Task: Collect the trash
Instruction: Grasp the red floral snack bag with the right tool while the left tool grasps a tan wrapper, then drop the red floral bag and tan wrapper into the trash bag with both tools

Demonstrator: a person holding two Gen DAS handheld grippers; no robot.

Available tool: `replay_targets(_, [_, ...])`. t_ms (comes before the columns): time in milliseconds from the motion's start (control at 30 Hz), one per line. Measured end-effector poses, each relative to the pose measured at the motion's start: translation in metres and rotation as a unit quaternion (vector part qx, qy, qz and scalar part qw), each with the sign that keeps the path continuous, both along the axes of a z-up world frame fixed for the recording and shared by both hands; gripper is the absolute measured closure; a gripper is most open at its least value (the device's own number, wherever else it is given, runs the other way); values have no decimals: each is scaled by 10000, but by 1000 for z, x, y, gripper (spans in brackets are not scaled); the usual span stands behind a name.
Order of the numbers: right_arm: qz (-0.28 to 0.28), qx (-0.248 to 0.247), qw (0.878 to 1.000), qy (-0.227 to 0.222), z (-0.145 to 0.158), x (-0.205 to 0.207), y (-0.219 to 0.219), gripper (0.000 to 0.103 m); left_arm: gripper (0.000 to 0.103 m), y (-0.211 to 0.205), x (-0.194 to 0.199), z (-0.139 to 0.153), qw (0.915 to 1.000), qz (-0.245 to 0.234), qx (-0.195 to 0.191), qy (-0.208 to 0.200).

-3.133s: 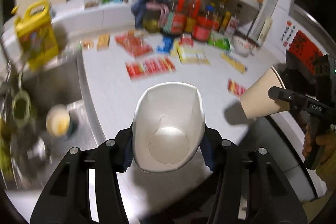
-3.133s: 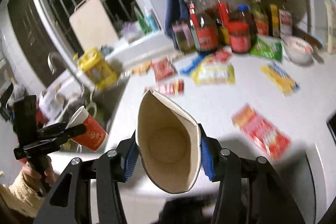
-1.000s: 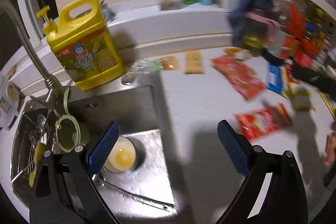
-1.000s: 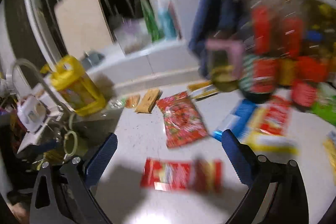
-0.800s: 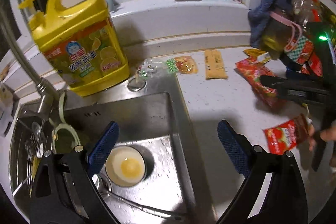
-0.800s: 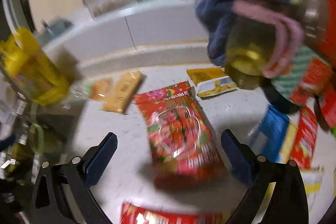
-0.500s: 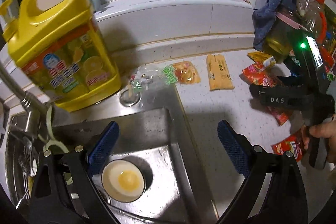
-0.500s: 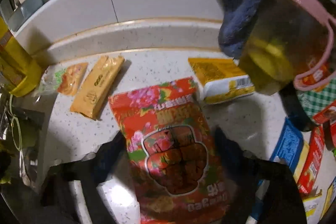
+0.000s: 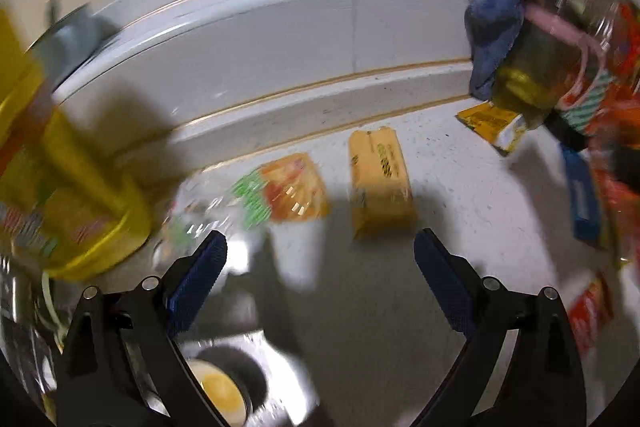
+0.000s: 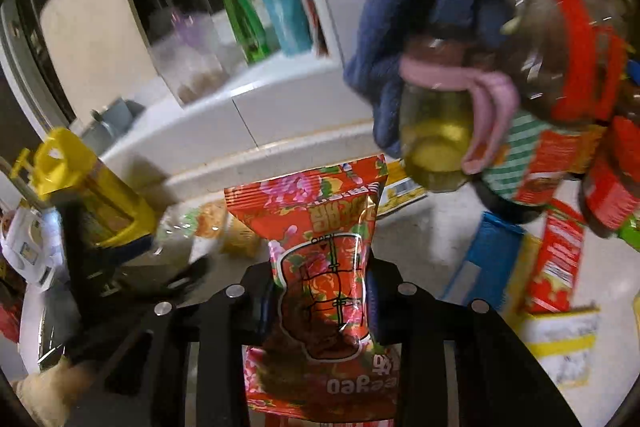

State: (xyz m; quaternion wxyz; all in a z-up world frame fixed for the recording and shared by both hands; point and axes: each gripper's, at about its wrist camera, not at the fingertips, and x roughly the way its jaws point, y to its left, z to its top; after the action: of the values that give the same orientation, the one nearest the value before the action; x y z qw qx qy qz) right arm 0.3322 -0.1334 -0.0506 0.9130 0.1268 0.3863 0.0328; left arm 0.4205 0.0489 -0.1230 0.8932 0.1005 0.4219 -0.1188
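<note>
Lifted now, red snack bag (image 10: 324, 291) clamped in right gripper (image 10: 320, 291); left gripper (image 9: 320, 267) gapes empty.

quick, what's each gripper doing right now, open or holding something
Left gripper: open, holding nothing, over the counter edge by the sink.
Right gripper: shut on the red flowered snack bag.

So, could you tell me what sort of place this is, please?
Most likely a home kitchen: a steel sink set into a speckled counter, a yellow detergent jug, and sauce bottles behind.
</note>
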Motion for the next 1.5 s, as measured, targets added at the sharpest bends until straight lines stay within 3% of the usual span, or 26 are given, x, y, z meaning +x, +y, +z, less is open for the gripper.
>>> replay_targets(167, [-39,158,9998,-148,14,-34,-9,68,11,-34,33,-22,9994,-22,317,100])
replay_targets(400, [-200,475,9985,-205,8,-42,-9,68,11,-49,50,-28,9997,82,87,209])
replay_targets(467, [-232,529,9981,-210,7,-42,-8,68,22,-48,49,-29,9998,56,-63,160])
replay_targets(500, [-243,552,9980,-212,7,-43,-8,68,56,-49,46,-27,9997,-49,-178,130])
replay_targets(533, [-245,565,9979,-210,7,-43,-8,67,67,-49,43,-25,9997,-86,-198,113])
replay_targets(667, [-298,697,9968,-253,6,-46,-9,67,67,-50,40,-24,9993,-163,-244,249])
replay_targets(800, [-313,728,9960,-405,12,-52,-9,67,67,-43,29,-12,9993,-164,-312,88])
replay_targets(1000, [-271,749,9954,-537,19,-64,-6,67,67,-37,-14,25,9984,-309,-382,-294])
replay_targets(1167, [-137,708,9950,-697,27,-96,-8,67,67,-29,-73,54,9966,-402,-348,-623])
replay_targets(1500, [375,643,9933,-883,33,-227,-33,67,67,-42,-238,70,9958,-333,-191,-835])
